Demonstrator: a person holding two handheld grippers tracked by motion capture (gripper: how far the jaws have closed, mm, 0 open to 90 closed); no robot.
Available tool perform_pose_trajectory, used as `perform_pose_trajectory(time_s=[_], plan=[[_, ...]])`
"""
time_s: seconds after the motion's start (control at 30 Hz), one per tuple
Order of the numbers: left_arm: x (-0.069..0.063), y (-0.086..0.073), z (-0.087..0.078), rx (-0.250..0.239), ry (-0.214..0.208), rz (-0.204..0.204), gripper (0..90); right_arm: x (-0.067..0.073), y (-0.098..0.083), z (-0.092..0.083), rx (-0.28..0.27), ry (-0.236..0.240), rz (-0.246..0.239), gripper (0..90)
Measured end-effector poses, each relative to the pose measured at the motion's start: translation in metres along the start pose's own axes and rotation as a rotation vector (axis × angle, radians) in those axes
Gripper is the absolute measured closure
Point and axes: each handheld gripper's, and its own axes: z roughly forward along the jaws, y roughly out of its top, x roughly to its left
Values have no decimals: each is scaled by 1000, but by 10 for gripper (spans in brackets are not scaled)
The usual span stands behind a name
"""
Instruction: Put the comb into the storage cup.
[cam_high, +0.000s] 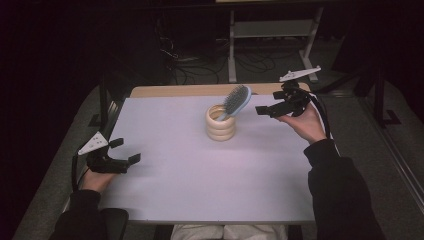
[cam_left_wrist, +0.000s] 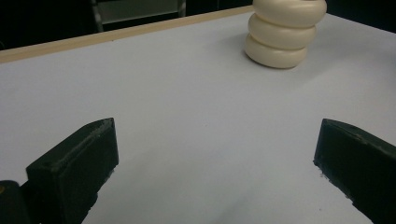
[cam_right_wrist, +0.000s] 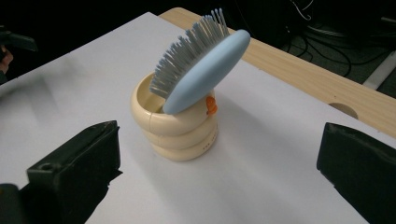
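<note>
While both sets of jaws stand wide open and empty, a hairbrush (cam_right_wrist: 201, 65) leans in a holder.
Right gripper (cam_high: 272, 107) hovers just beside the cream ringed holder (cam_high: 221, 125) mid-table; the blue brush stands handle-down inside, tilted; left gripper (cam_high: 122, 157) is well apart.

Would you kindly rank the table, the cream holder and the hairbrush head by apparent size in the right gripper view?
1. Table.
2. Cream holder.
3. Hairbrush head, close to the holder, so that order is unsure.

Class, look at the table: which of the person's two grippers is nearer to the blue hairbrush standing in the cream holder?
Right. The right gripper hangs open just beside the blue hairbrush in the cream ringed holder, apart from it. The left gripper sits open at the table's near left edge, far off.
</note>
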Motion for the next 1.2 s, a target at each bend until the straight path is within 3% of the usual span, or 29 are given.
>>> perform_pose_trajectory(time_s=[0.5, 1.2], plan=[[-1, 0, 1, 1, -8, 1, 0, 0, -27, -13, -8, -24, -16, 0], [-1, 0, 0, 2, -11, -2, 0, 10, -58, -23, -21, -44, -45, 0]])
